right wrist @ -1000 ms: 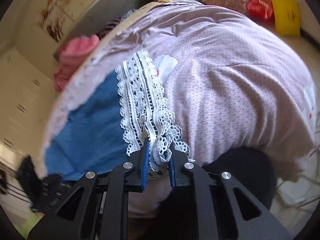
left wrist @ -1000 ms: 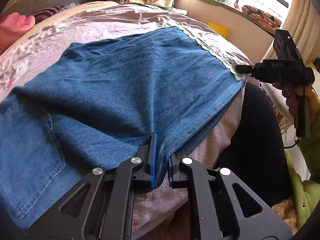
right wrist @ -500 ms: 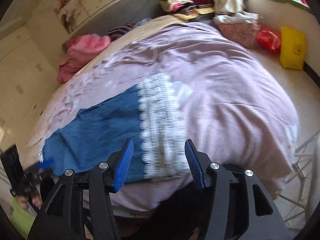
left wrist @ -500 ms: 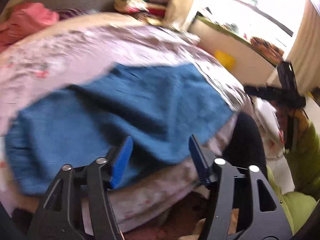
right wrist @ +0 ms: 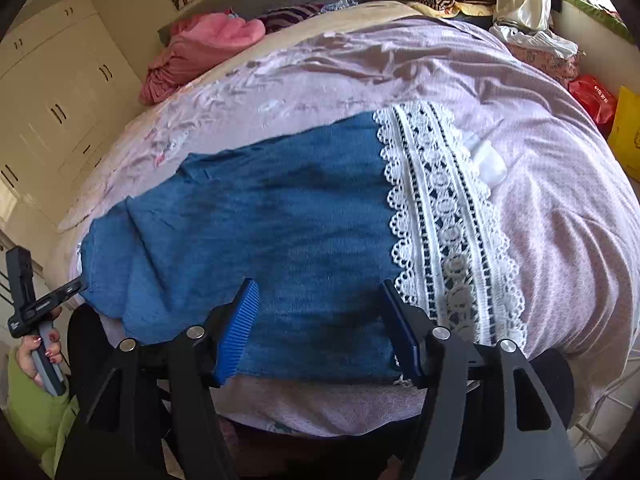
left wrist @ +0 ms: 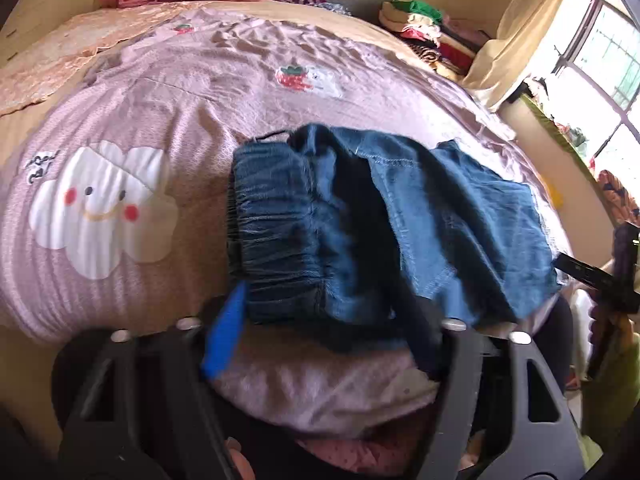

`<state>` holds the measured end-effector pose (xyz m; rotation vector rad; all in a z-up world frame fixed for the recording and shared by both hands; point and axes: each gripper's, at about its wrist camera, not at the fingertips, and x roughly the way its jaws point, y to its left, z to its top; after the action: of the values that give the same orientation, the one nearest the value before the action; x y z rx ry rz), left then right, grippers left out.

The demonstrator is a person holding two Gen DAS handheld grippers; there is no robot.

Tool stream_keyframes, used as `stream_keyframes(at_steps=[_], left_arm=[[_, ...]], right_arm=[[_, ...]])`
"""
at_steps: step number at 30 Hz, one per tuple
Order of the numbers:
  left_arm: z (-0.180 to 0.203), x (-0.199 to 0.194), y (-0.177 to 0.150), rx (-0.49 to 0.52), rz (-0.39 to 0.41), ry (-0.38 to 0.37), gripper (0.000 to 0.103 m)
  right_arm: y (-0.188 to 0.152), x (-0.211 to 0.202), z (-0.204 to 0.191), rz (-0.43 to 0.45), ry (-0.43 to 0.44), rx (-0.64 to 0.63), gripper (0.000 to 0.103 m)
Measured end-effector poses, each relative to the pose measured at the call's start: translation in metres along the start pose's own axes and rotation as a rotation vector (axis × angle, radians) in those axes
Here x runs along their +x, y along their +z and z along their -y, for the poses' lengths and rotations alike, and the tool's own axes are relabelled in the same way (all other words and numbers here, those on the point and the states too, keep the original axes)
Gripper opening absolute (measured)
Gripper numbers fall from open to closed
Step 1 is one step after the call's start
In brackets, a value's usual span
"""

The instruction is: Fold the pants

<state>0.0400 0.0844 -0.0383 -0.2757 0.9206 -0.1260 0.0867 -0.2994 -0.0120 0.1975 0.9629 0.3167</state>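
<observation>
Through my left wrist camera I am seeing the blue denim pants lying on the pink quilted bed cover, their gathered elastic waistband facing me. My left claw is hanging wide open over that end, gripping nothing. Only this view is showing the smiling cloud print beside the pants. My right wrist camera is showing the other end instead: the white lace hem. My right claw is also gaping wide, empty, above the denim near the bed's edge.
</observation>
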Motion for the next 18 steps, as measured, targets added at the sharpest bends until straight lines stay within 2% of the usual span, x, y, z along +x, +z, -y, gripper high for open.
stream_keyframes(at_steps=[1,4,7,10,13,18], left_arm=[[0.000,0.006,0.002,0.002,-0.004,0.023,0.035],[-0.006,-0.001,0.013,-0.014,0.030,0.011,0.033],[-0.014,-0.018,0.025,0.010,0.082,0.072,0.032],[-0.026,-0.012,0.025,-0.006,0.038,0.070,0.033],[-0.032,0.006,0.012,-0.021,-0.002,0.085,0.040],[-0.036,-0.011,0.009,-0.044,0.021,0.089,0.048]], right_arm=[[-0.001,0.001,0.001,-0.005,-0.004,0.002,0.061],[-0.004,0.002,0.004,-0.016,-0.014,0.010,0.061],[-0.004,0.001,0.007,-0.014,-0.015,0.019,0.061],[-0.007,0.008,0.008,-0.030,-0.020,0.018,0.061],[-0.010,0.014,0.008,-0.037,-0.038,0.007,0.061],[-0.010,0.010,0.007,-0.034,-0.014,-0.007,0.065]])
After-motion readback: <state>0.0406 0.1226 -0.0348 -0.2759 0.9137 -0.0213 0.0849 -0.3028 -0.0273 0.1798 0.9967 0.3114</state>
